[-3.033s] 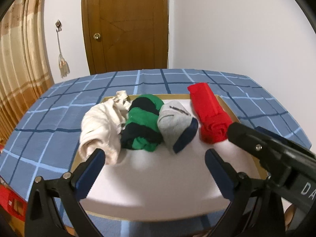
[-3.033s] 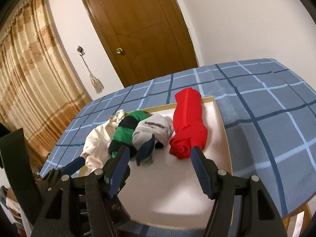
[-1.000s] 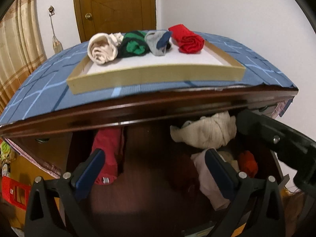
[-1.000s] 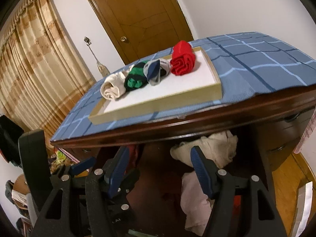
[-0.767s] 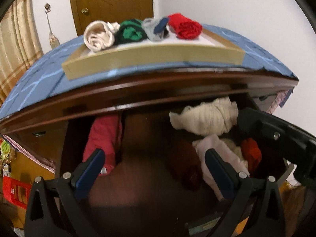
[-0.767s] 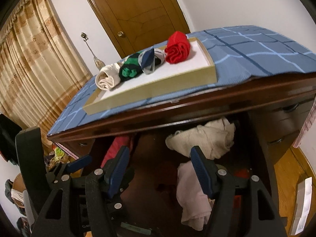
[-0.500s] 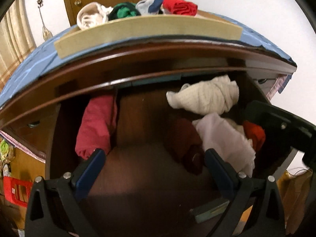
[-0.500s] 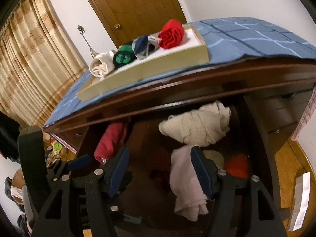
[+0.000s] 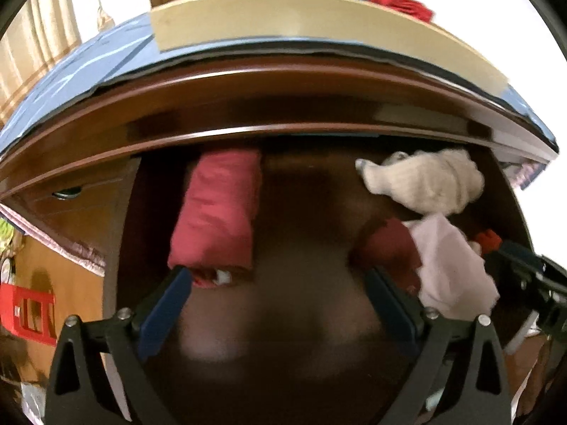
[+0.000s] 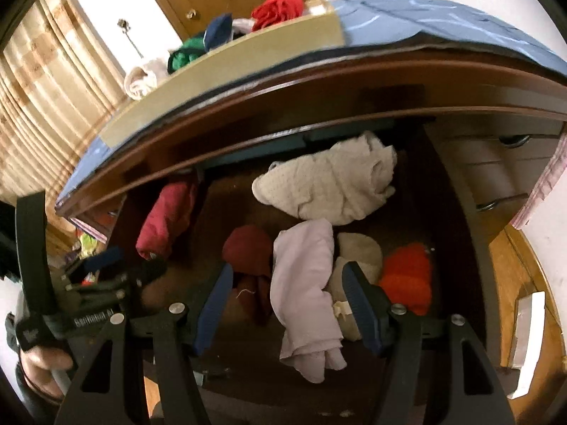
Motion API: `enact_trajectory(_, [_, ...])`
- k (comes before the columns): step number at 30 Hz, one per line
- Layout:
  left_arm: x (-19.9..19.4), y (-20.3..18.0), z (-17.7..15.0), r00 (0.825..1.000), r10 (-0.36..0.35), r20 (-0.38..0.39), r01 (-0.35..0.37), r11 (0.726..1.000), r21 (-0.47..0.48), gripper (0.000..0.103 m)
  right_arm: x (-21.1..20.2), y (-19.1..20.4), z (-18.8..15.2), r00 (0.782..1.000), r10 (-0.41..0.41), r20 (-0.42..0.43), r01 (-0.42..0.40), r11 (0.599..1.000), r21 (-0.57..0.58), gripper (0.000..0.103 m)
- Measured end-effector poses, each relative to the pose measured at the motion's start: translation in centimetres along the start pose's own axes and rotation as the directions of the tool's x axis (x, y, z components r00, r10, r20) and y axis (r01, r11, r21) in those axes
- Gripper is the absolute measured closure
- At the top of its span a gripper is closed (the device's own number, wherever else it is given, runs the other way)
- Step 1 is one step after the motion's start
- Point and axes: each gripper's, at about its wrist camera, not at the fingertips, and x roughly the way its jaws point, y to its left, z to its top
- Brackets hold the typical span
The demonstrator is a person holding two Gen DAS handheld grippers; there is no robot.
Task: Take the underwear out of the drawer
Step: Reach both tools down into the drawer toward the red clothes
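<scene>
Dark-brown wooden dresser top (image 10: 354,81) carries a blue checked cloth (image 10: 425,17) and a shallow tan tray (image 10: 226,60) with rolled garments; below it the open dark wooden drawer (image 10: 457,205) is where the underwear sits. Contents, right-wrist view: cream knit bundle (image 10: 329,184) at the back, pale pink crumpled garment (image 10: 304,283) centre front, maroon wad (image 10: 248,251) just left of it, orange-red knit piece (image 10: 407,276) right, crimson folded roll (image 10: 166,219) far left. Right tool (image 10: 287,304) has its jaws apart, nothing clamped; the pink garment lies in line between its blue pads, contact not clear. Left tool (image 9: 276,304) also spread and empty, aimed at bare drawer floor between the crimson roll (image 9: 216,212) and the maroon wad (image 9: 386,248). Risks, my read: garments overlap, so closing on the pink one could snag the maroon or the beige piece beneath and drag out extras; a shallow pinch on loose fabric may slip; the overhanging dresser edge could catch a tool on lift-out.
</scene>
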Motion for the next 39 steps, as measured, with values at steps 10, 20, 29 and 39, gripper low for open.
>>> enact_trajectory(10, [2.6,1.8,1.7,0.997,0.047,-0.06,-0.048,0.998,-0.03,0.008,2.2,1.0,1.3,0.995,0.058,-0.081,-0.057,0.998,0.012,0.036])
enact_trajectory(20, [4.7,1.6,2.8,0.988,0.097,-0.117,-0.094,0.995,0.029,0.008,8.3,6.0,2.6,0.959,0.015,-0.284,-0.056,0.989,-0.137,0.036])
enact_trajectory(29, [6.7,0.6,3.4,0.97,0.137,-0.201,-0.11,0.984,0.14,0.008,12.0,7.6,2.0,0.899,-0.075,-0.431,-0.023,0.976,-0.216,0.036])
enact_trajectory(39, [7.2,0.0,3.3,0.97,0.121,-0.21,-0.085,0.982,0.171,0.015,14.0,9.6,2.1,0.86,-0.161,-0.485,-0.001,0.949,-0.317,0.067])
